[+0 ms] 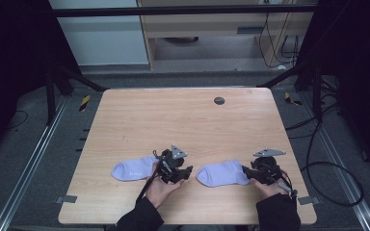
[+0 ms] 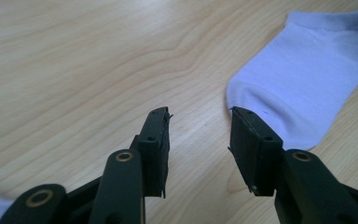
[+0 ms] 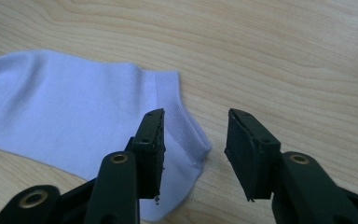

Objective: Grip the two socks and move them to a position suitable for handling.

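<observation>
Two pale socks lay flat near the front edge of the table (image 1: pixel 125 115), their long axes running left to right. The left sock (image 1: pixel 134 168) sat left of centre; the right sock (image 1: pixel 223 173) sat toward the front right corner. The left gripper (image 1: pixel 175 169) rested between them, its jaws apart and holding nothing, pointing toward the right sock's toe (image 2: pixel 261 100). The right gripper (image 1: pixel 262 169), jaws also spread and empty, hovered at that sock's cuff (image 3: pixel 179 121). Probably both grippers were nearest the right sock, one at each end.
</observation>
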Demonstrator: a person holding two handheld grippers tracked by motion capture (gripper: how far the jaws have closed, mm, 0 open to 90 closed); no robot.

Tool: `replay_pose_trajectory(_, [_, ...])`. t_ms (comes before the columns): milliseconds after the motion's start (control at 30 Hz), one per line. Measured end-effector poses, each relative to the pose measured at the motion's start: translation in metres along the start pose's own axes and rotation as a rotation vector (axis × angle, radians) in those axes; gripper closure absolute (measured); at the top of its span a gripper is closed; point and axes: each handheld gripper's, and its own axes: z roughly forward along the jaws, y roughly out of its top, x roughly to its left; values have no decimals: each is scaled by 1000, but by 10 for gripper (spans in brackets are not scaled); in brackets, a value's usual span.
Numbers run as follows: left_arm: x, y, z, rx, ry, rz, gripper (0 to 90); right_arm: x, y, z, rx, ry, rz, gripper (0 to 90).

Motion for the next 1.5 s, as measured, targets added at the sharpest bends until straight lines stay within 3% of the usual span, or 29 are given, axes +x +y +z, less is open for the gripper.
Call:
replay_pose_trajectory(267, [-18,1,21,40,-27,23,603,0,-3,8,38,-2,-17,640])
replay_pose_trajectory(567, [-25,-1,34,84,-29,34,709,-1,-4,11,51,-4,-24,735])
replay_pose_trajectory(700, [-26,0,34,80,-31,38,775,0,-4,12,64,2,-21,801])
replay_pose_trajectory(867, [-23,0,34,56,-52,11,874,1,-3,10,64,9,-14,865])
replay_pose_trajectory(1100, [-19,0,20,31,-82,22,885,6,4,-10,-11,49,3,868])
replay_pose_trajectory(1333, [-4,-6,-12,-1,-91,25,885,28,12,-34,-77,78,-40,868])
replay_pose_trajectory(1500, [6,-18,-30,6,-88,24,885,44,13,-36,-83,116,-63,867])
